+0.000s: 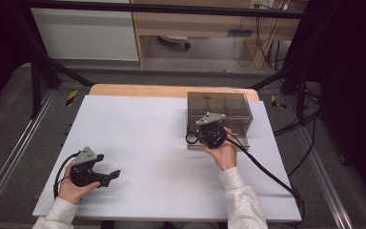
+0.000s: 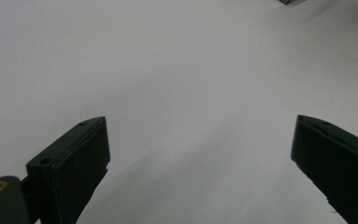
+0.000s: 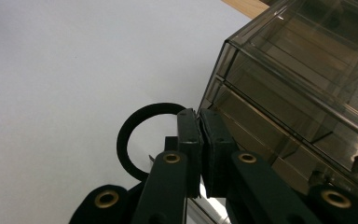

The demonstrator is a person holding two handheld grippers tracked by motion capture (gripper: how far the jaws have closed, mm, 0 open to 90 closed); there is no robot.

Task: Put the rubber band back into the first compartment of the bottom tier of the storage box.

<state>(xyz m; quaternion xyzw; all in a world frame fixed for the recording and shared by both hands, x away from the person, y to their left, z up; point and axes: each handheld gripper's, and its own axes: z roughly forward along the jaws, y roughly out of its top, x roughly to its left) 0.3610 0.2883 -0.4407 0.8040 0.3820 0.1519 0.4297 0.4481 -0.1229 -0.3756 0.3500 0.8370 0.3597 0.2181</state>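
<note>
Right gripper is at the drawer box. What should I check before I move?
1. Right gripper jaws shut: ok.
2. Ring caught between them: it runs into the jaw tips and looks pinched, ok.
3. Drawer box upright on the table: ok.
4. Drawer shut or ajar: cannot tell.
5. Left gripper open, holding nothing, well away from the box: ok.
6. Right cable trails back off the box: ok.
</note>
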